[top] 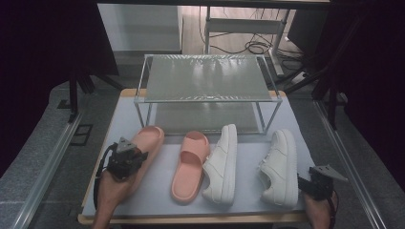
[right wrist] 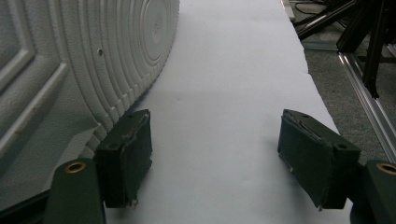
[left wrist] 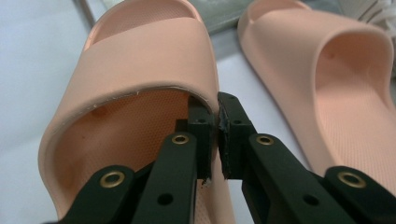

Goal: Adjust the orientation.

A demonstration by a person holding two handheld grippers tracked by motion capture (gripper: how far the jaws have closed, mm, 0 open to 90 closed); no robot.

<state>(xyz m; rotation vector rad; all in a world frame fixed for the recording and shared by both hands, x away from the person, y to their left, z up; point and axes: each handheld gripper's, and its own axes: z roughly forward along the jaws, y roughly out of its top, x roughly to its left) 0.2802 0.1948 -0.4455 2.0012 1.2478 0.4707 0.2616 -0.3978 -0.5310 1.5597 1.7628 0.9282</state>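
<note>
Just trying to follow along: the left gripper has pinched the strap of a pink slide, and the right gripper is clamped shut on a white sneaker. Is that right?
Not quite. The left gripper does pinch the pink slide by its strap, but the right gripper is open beside the white sneaker, holding nothing. The right gripper view shows its jaws spread wide over the bare mat.

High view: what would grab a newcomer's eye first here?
Four shoes in a row on the table: two pink slides at left, two white sneakers at right, before a wire rack. The left gripper pinches the left slide's strap; the right gripper sits open beside the right sneaker.
</note>
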